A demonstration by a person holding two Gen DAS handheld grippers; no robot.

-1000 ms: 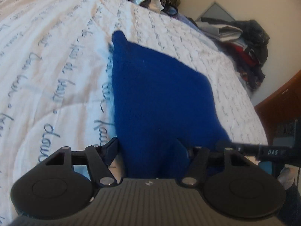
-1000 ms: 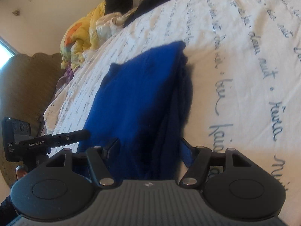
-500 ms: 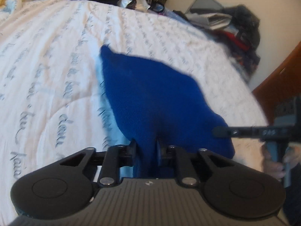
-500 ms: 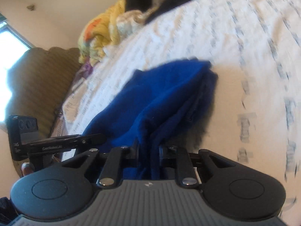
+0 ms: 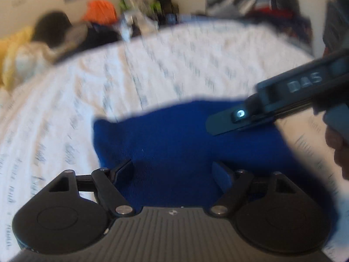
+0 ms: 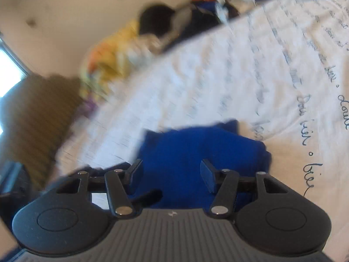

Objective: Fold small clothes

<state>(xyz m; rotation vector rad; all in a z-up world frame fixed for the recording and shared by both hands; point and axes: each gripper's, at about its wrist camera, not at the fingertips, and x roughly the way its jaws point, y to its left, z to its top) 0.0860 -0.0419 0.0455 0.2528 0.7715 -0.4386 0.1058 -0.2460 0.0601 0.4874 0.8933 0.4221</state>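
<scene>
A blue knitted garment point(image 5: 174, 142) lies in a compact folded heap on the white bedspread point(image 5: 152, 69) printed with handwriting. My left gripper point(image 5: 173, 172) hovers over its near edge; the jaws are opening, the cloth lies below and between them, and the pads press nothing. My right gripper point(image 5: 220, 124) reaches in from the right above the garment's far edge, with a hand point(image 5: 338, 150) behind it. In the right wrist view that gripper point(image 6: 171, 174) stands over the garment point(image 6: 196, 148), jaws opening and free of the cloth. Both views are motion-blurred.
Heaped clothes, yellow point(image 5: 13, 61), black point(image 5: 52, 28) and orange point(image 5: 100, 11), line the bed's far edge. More dark clothing point(image 5: 272, 4) is piled at the far right. A brown ribbed piece of furniture point(image 6: 39, 120) stands beyond the bed's left side, under a bright window point(image 6: 8, 69).
Half a second ago both grippers pinched the blue garment. Now both have let go with jaws apart, and the garment lies shorter and bunched. Both views have swung across the bed.
</scene>
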